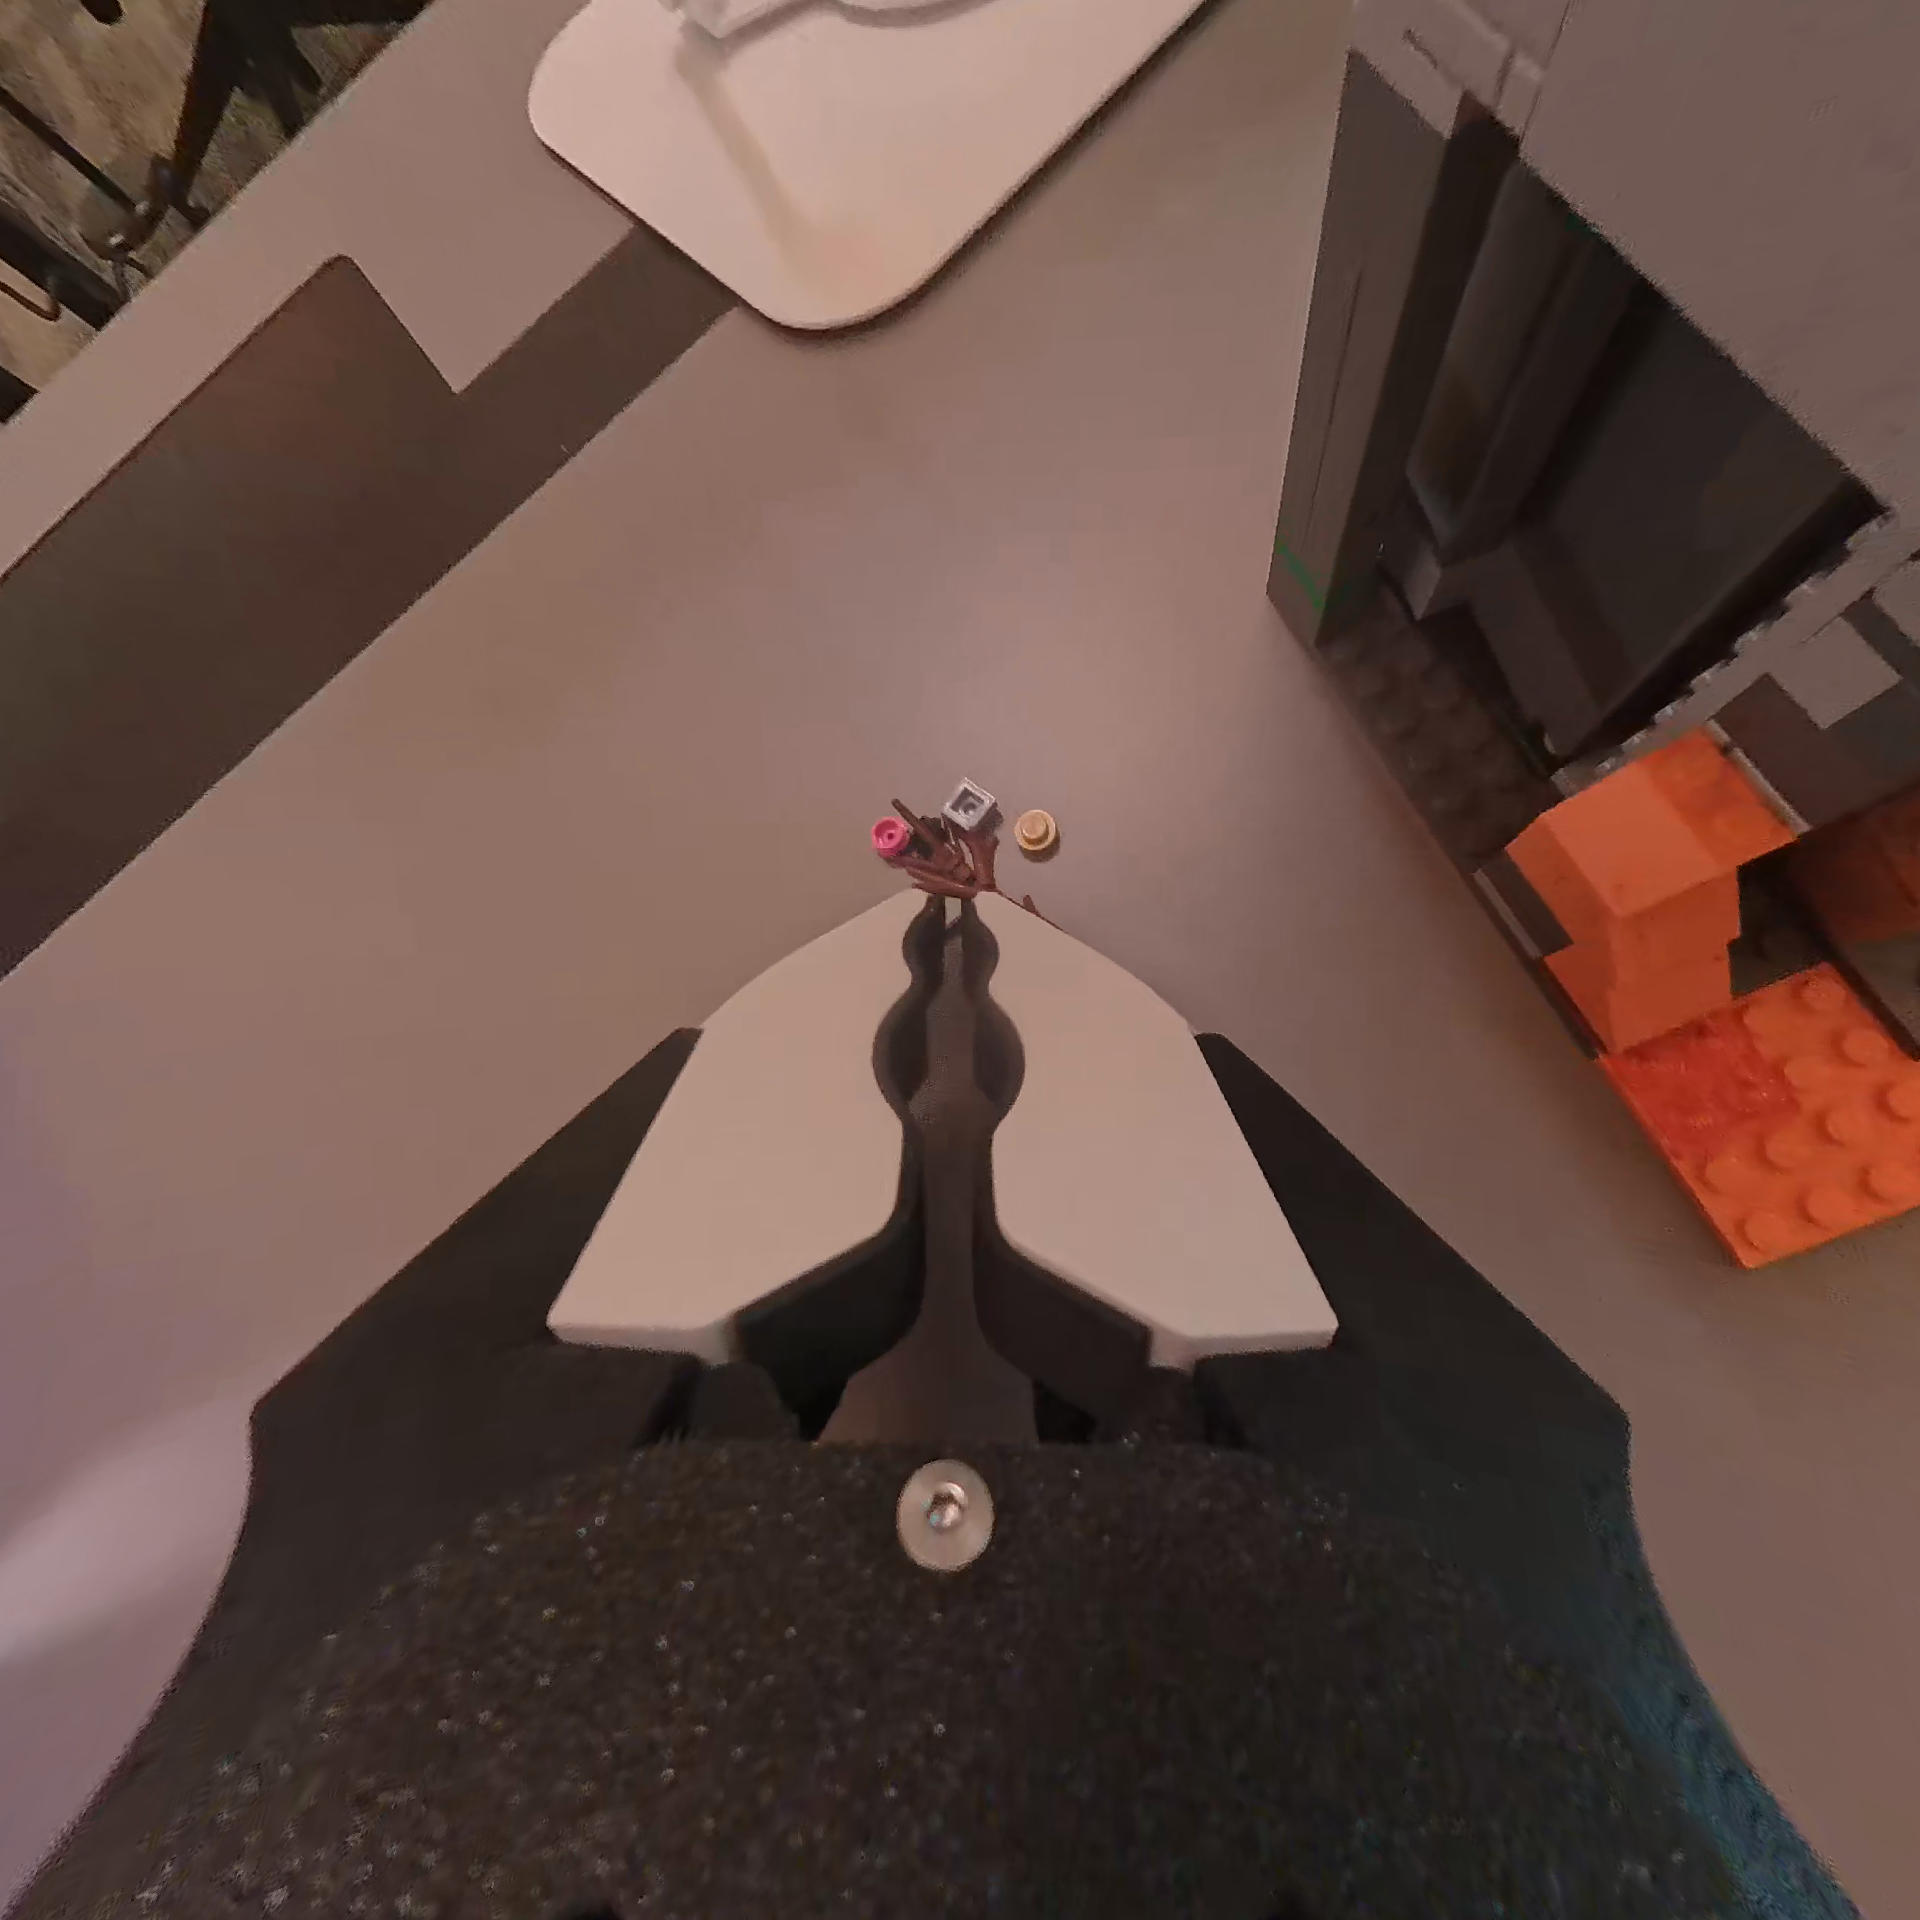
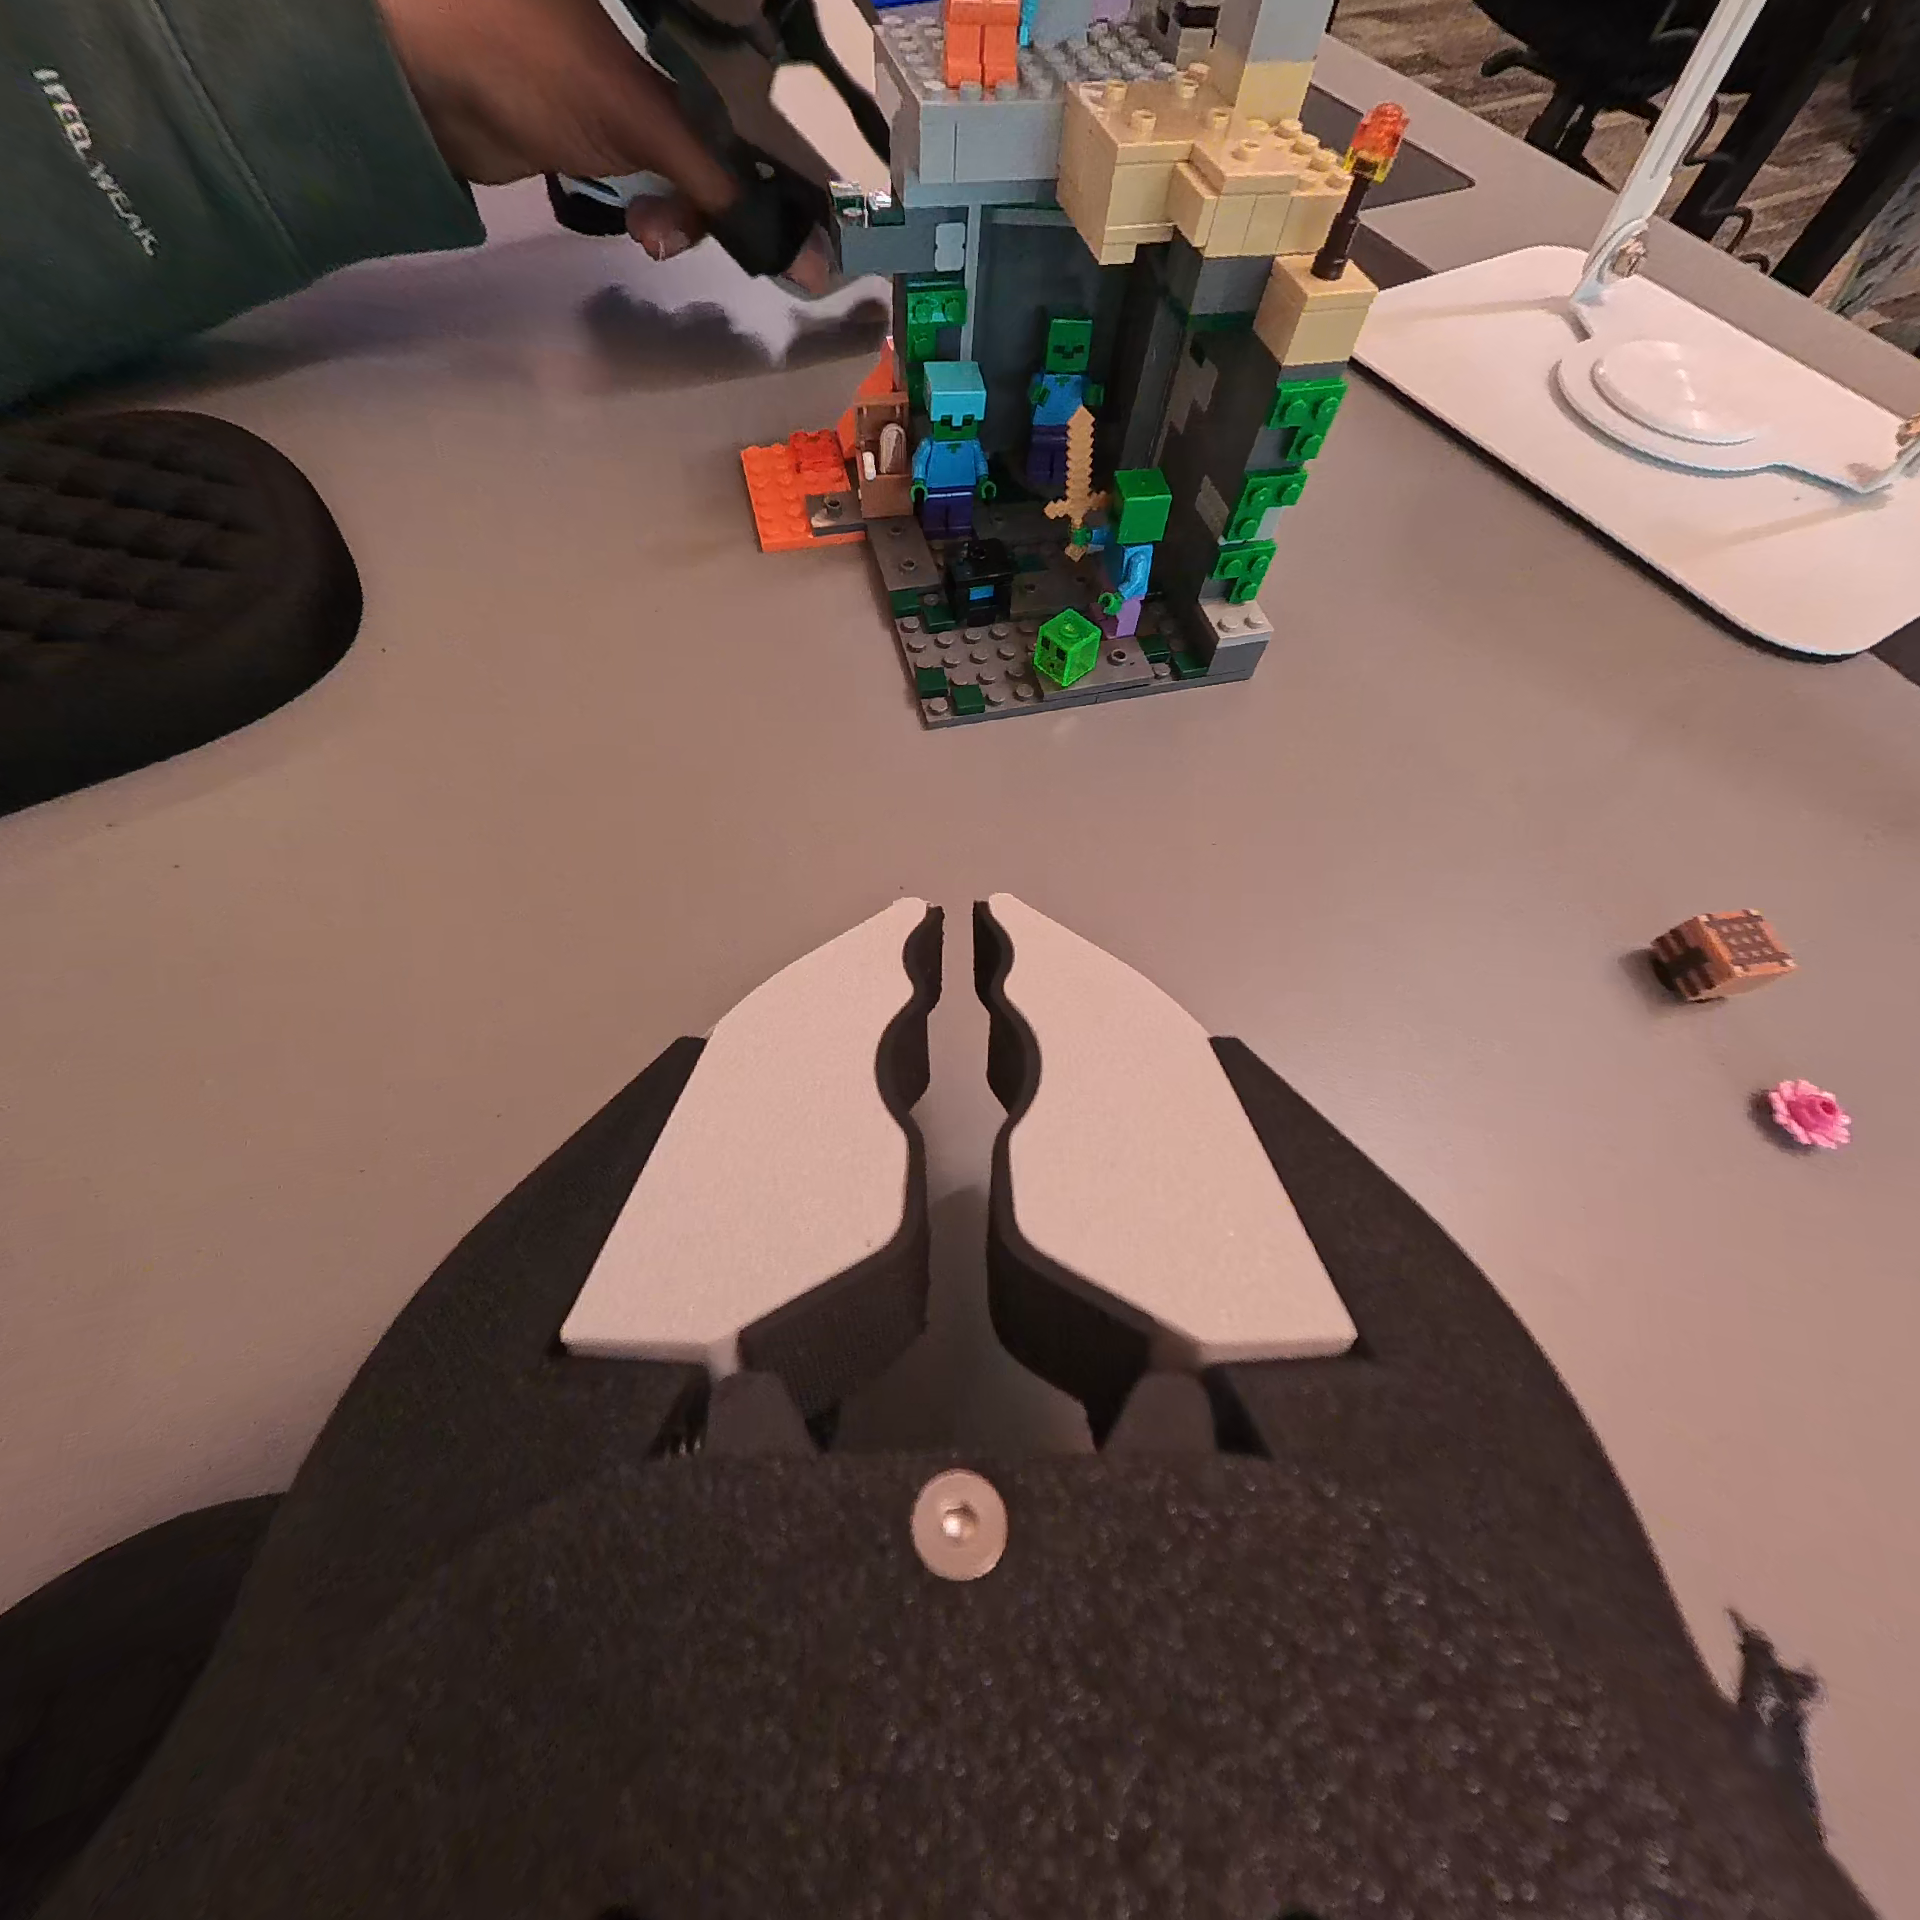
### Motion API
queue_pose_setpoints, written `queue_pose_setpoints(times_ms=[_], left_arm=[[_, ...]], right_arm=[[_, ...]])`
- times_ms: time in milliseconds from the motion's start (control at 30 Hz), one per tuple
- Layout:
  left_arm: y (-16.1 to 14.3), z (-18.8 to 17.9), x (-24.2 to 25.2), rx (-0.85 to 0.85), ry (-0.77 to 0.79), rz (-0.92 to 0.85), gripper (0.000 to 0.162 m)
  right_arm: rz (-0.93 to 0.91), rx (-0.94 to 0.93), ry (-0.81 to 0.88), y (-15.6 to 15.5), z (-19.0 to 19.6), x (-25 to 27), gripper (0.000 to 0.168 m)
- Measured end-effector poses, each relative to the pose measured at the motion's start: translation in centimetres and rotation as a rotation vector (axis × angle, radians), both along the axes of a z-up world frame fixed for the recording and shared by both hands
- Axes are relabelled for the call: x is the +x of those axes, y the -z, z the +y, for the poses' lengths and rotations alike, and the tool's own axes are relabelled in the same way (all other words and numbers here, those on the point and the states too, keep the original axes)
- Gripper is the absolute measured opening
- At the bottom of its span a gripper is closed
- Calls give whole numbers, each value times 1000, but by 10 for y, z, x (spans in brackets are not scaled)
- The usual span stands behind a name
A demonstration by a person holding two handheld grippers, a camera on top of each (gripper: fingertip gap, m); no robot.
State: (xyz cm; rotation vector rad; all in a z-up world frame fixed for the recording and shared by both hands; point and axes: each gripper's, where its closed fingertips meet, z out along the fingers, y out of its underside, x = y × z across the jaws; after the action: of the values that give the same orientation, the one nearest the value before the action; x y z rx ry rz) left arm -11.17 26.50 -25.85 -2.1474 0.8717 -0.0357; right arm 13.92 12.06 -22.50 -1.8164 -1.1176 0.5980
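The left gripper (image 1: 948, 902) is clenched on a small dark-brown branch piece (image 1: 948, 868), held at the very fingertips above the grey table (image 1: 727, 644). A magenta stud (image 1: 888, 834) sits on the left end of that piece. A small grey brick (image 1: 970, 805) shows just beyond the tips; whether it is attached to the branch piece cannot be told. A tan round stud (image 1: 1034, 833) lies on the table just right of the grey brick. To the right stands a brick-built model (image 1: 1558, 540) with orange plates (image 1: 1787, 1122) at its near corner. At the far side lies a white stand base (image 1: 831, 177). The right gripper (image 2: 958, 914) is nearly closed with a narrow gap between its tips, holding nothing, above bare table. Far ahead of it stands the model with green figures (image 2: 951, 447). To its right lie a brown cube (image 2: 1725, 954) and, nearer, a pink flower piece (image 2: 1810, 1114). A black padded cushion (image 2: 156, 582) lies at the left.
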Motion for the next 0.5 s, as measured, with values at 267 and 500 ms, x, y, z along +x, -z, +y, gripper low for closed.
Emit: queue_pose_setpoints(times_ms=[267, 500], left_arm=[[-1, -14, 10, -27, 39, -31, 6], [3, 0, 2, 11, -23, 38, 0]], right_arm=[[-7, -4, -9, 2, -1, -2, 5], [-3, 5, -1, -1, 0, 0, 5]])
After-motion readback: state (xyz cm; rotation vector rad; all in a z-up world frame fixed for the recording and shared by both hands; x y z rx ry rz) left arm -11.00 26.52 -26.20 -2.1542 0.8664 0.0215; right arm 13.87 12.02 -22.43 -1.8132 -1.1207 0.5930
